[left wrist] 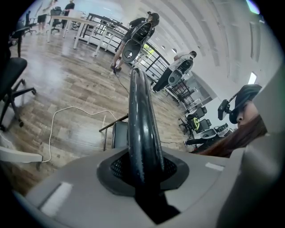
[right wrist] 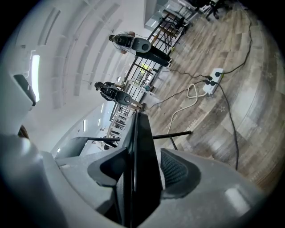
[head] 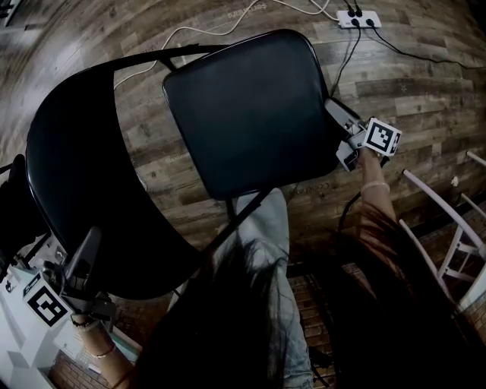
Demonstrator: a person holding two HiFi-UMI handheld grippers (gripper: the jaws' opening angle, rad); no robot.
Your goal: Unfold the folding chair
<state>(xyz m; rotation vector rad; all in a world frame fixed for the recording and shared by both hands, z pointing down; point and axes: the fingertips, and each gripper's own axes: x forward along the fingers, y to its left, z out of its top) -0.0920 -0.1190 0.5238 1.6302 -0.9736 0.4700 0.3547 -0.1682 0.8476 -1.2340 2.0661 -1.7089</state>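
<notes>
— Looked like what?
— Black folding chair: glossy curved backrest, flat padded seat with rounded corners, thin dark tube frame.
— Stood where?
— On the wood-plank floor. Seemed partly opened, with the seat face turned up and the backrest arching at its left in the head view.

I count one black folding chair. Two grippers: left gripper, right gripper. Two marker cubes: left cube, right cube. One white power strip, two black plugs in it. One white cable. One white tubular frame.
</notes>
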